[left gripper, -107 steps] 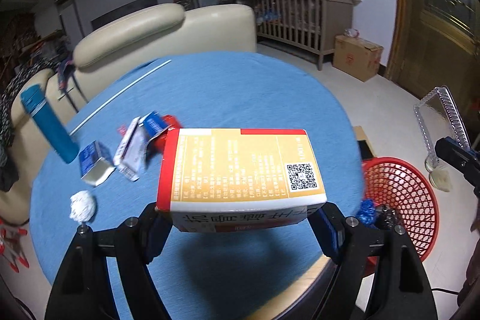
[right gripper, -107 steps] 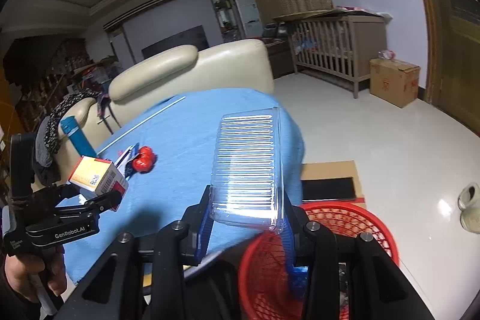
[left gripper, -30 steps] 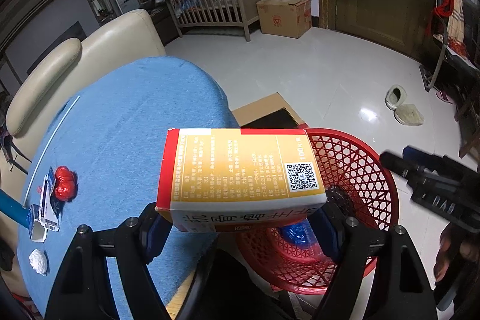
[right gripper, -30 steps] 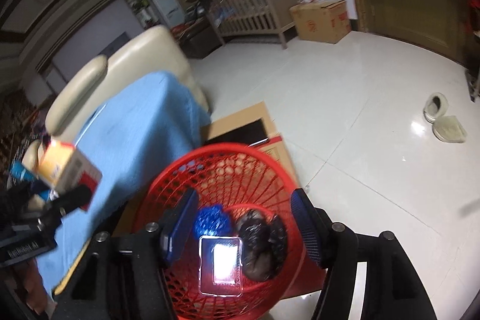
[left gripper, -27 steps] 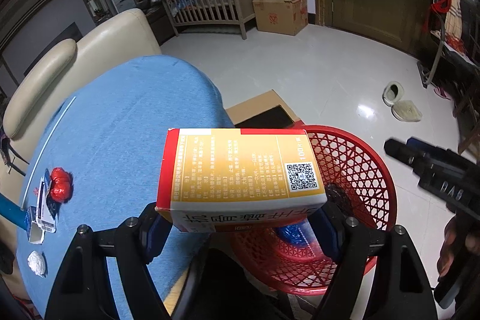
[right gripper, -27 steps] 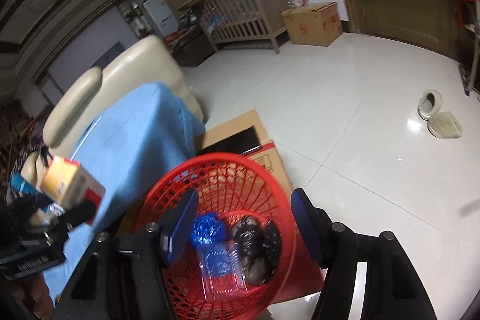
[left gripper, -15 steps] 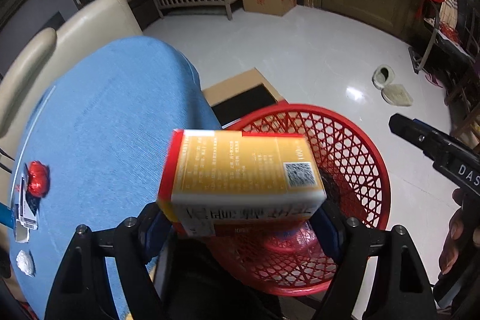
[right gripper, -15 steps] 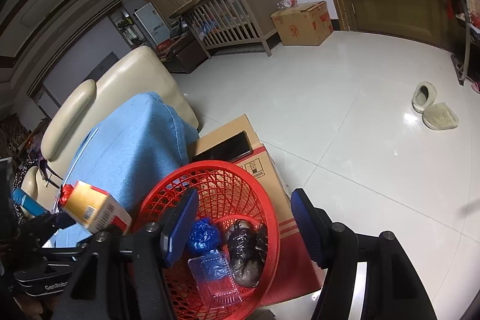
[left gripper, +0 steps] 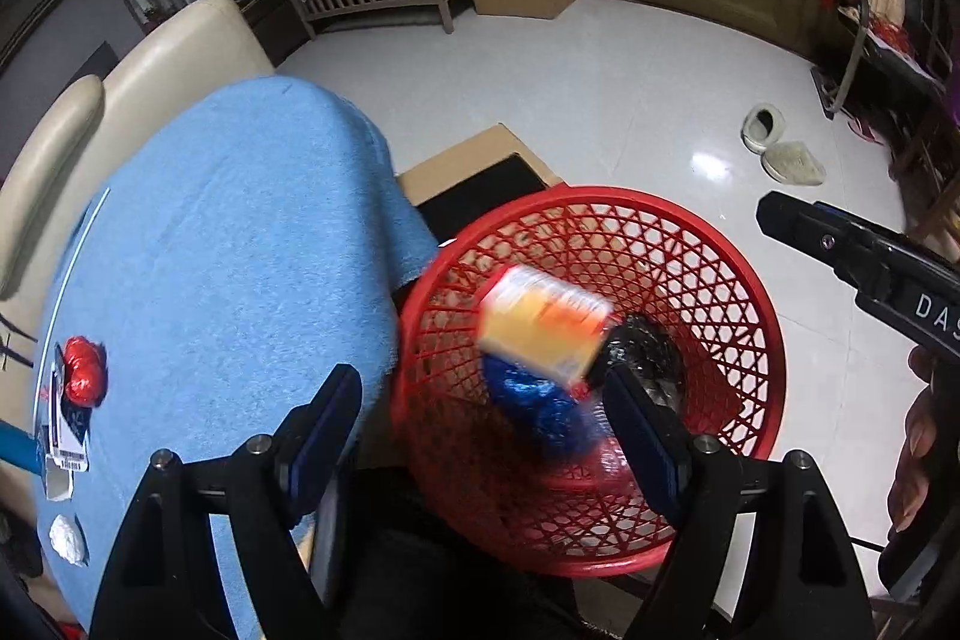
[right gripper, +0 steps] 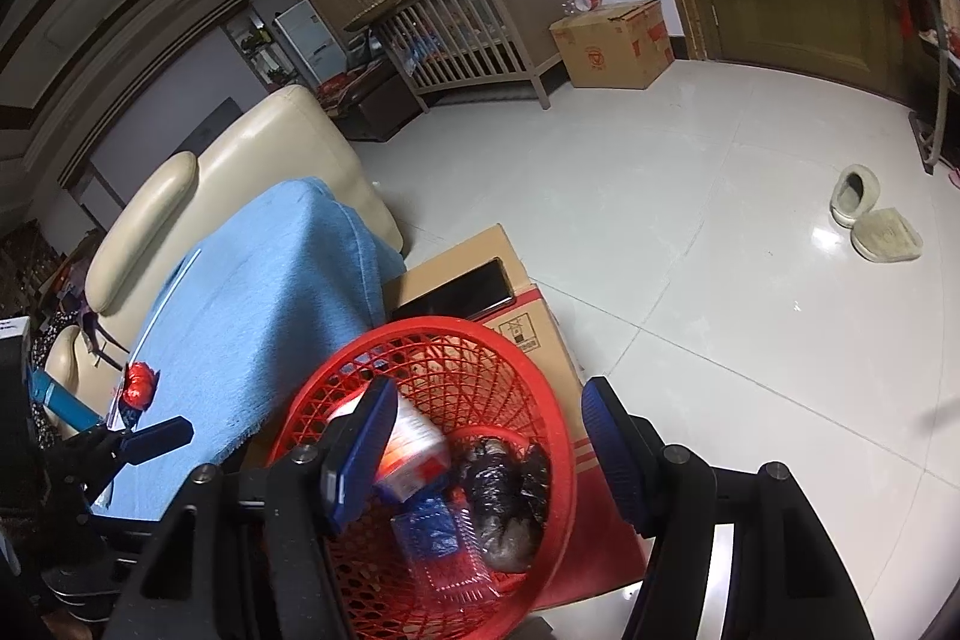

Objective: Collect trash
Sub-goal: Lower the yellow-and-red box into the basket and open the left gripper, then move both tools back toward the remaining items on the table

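Observation:
A red mesh basket (left gripper: pixel 738 280) stands on the floor beside the blue-covered table (left gripper: pixel 210 250); it also shows in the right wrist view (right gripper: pixel 540 358). My left gripper (left gripper: pixel 486 418) is open above the basket. The orange and red carton (left gripper: pixel 540 334) is blurred, falling into the basket; it also shows in the right wrist view (right gripper: pixel 414 445). Inside lie a blue wrapper (left gripper: pixel 534 412), a black bag (right gripper: pixel 504 484) and a clear plastic tray (right gripper: pixel 444 538). My right gripper (right gripper: pixel 480 442) is open and empty over the basket.
On the table's far left lie a red foil wrapper (left gripper: pixel 84 376), a small flattened box (left gripper: pixel 63 436) and a white paper ball (left gripper: pixel 67 535). A cardboard box (right gripper: pixel 480 280) sits behind the basket. Slippers (left gripper: pixel 780 148) lie on the tiled floor.
My left gripper has opened and let go of the carton, which is dropping into the basket. Earlier my right gripper dropped the clear tray there.

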A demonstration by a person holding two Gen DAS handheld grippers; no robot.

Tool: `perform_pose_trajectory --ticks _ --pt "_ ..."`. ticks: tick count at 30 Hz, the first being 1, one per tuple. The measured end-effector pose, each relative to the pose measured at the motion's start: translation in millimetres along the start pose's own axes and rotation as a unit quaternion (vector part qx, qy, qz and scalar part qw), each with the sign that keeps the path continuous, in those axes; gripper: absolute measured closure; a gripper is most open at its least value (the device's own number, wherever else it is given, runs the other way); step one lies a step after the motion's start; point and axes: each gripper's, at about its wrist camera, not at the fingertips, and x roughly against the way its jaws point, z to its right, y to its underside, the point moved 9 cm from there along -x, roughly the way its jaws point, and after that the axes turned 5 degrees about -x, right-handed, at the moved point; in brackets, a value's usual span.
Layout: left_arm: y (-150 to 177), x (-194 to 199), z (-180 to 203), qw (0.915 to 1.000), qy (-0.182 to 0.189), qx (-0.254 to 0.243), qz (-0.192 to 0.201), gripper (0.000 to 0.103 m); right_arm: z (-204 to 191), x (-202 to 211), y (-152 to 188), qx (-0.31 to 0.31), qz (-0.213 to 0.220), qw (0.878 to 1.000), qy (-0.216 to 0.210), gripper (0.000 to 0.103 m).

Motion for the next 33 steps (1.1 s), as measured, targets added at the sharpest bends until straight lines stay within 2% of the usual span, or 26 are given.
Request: perform_pose_trajectory --ticks 6,11,15,17,24,27,33 --pt "9 12 -32 0.9992 -0.015 0.036 0.012 0.02 -25 -2 2 0.023 -0.005 1.0 -0.01 0.035" --pt "31 22 -74 0.996 -0.029 0.082 0.02 0.02 -55 -6 12 0.053 -0.019 0.998 -0.02 0.035" --pt "58 32 -114 0.9897 -0.041 0.135 0.023 0.02 -81 -11 25 0.082 -0.035 0.996 -0.026 0.035" --pt "76 36 -139 0.9838 -0.048 0.171 0.024 0.02 -94 -14 33 0.097 -0.042 0.994 -0.028 0.035" --pt "142 50 -231 0.9522 -0.088 0.291 0.031 0.02 -141 -23 59 0.147 -0.066 0.986 -0.039 0.035" --pt "175 60 -274 0.9343 -0.113 0.336 0.033 0.02 -164 -27 72 0.171 -0.075 0.982 -0.043 0.035" --pt "234 65 -360 0.8933 -0.174 0.414 0.023 0.02 -206 -39 96 0.209 -0.096 0.972 -0.051 0.035"
